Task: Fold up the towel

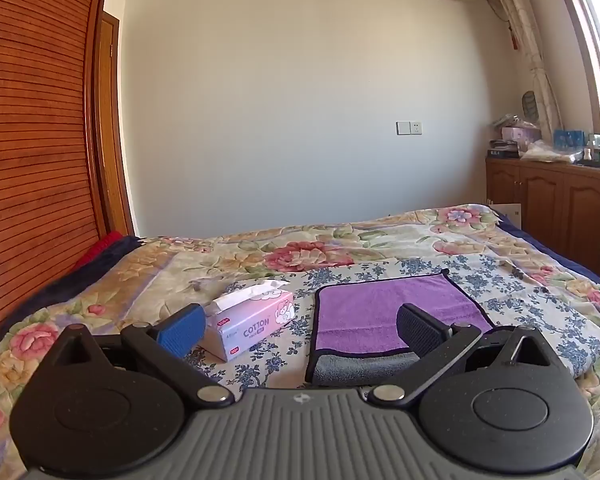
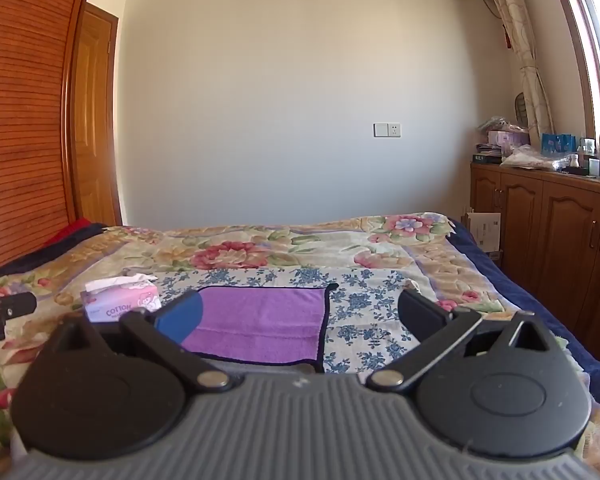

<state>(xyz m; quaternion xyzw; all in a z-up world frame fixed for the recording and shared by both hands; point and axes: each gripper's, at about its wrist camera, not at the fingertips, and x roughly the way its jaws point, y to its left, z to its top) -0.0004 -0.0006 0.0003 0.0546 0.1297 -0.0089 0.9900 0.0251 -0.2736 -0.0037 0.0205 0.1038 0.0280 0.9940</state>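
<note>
A purple towel point(image 1: 380, 312) with a dark border lies on the bed, its near edge turned over to show a grey underside point(image 1: 360, 368). It also shows in the right wrist view point(image 2: 260, 324). My left gripper point(image 1: 300, 332) is open and empty, hovering above the towel's near left part. My right gripper point(image 2: 300, 320) is open and empty above the towel's near right part. The left gripper's side point(image 2: 4, 312) shows at the left edge of the right wrist view.
A pink cotton tissue box point(image 1: 252, 320) stands left of the towel, also in the right wrist view point(image 2: 120, 300). The floral bedspread point(image 1: 340, 252) covers the bed. A wooden wardrobe point(image 1: 32, 140) stands left; wooden cabinets point(image 2: 560, 232) with clutter stand right.
</note>
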